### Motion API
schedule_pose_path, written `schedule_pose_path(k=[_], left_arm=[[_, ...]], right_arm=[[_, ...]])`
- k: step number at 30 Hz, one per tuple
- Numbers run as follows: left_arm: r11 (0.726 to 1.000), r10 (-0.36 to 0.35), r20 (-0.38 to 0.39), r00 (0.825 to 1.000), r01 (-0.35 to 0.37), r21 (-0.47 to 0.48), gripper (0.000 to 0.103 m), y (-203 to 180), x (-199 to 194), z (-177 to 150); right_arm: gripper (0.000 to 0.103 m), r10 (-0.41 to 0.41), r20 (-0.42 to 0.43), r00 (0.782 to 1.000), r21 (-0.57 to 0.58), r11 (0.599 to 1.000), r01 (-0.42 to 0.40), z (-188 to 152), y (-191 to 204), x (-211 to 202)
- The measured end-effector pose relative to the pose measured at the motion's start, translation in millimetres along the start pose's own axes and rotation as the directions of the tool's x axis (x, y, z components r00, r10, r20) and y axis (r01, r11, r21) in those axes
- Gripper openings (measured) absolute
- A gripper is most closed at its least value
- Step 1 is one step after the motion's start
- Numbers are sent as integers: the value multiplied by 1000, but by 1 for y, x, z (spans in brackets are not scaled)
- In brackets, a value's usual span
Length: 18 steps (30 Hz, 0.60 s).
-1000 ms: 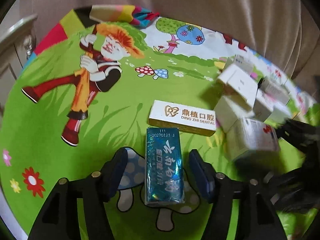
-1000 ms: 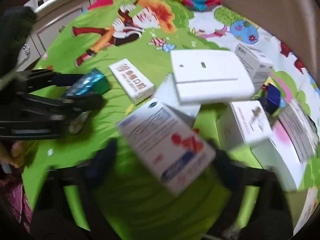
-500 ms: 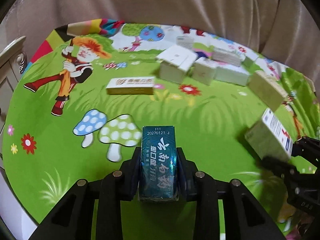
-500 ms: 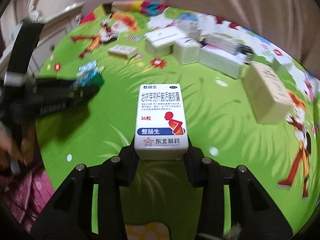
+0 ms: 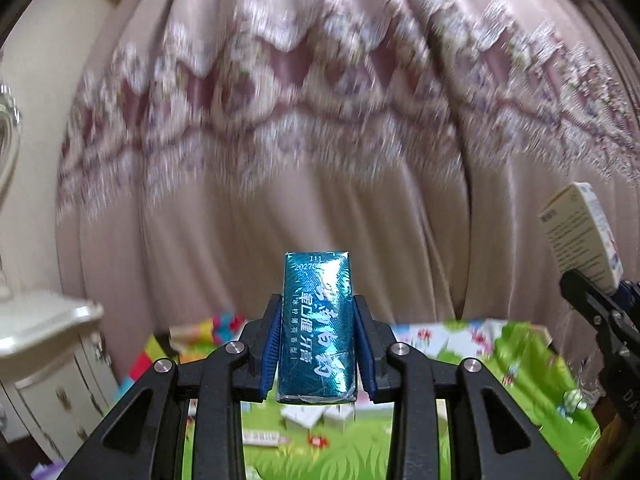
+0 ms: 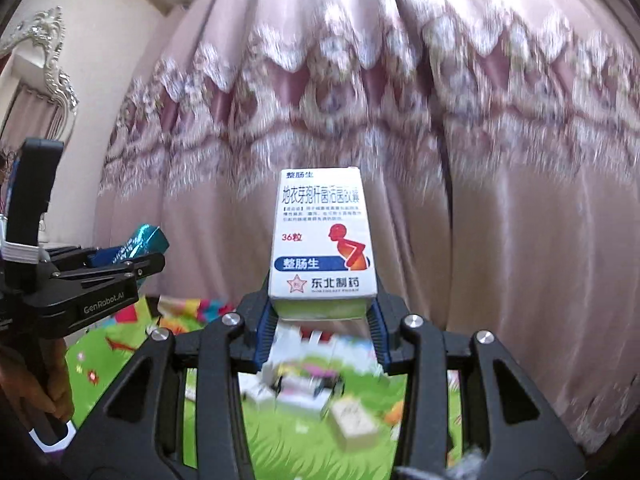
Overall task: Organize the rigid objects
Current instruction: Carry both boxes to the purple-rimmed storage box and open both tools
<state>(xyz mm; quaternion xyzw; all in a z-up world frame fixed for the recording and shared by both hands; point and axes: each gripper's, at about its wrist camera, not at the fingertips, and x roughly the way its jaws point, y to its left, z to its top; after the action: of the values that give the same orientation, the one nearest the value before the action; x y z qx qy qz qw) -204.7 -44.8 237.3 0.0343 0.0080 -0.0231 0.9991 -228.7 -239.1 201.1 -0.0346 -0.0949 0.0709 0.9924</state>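
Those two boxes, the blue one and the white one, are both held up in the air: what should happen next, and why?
Probably lower both toward the green mat. The left gripper clamps the blue box, the right gripper the white box, both lifted before the curtain.

Glossy, foil-like teal wrapping on the toothpaste box, catching light at frame centre. Matt white printed cardboard on the medicine box. Matt black plastic on the left tool and right tool, with shiny metal rivets and blue rubbery pads. Satiny pink cloth curtain with lace-like trim across the upper frame. Soft printed green mat below.
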Motion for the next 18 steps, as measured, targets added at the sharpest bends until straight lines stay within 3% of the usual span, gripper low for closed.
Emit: schedule_pose_path(k=[6, 15, 18], left_arm=[[1000, 1, 46, 999, -2, 20, 34, -1, -29, 18], [998, 59, 1, 998, -59, 13, 34, 25, -48, 8], [997, 76, -62, 995, -75, 10, 34, 40, -52, -2]], right_arm=[[44, 20, 20, 1000, -5, 1000, -20, 18, 4, -16], [44, 88, -1, 996, 19, 996, -88, 23, 14, -19], [44, 148, -15, 989, 3, 989, -148, 25, 30, -21]])
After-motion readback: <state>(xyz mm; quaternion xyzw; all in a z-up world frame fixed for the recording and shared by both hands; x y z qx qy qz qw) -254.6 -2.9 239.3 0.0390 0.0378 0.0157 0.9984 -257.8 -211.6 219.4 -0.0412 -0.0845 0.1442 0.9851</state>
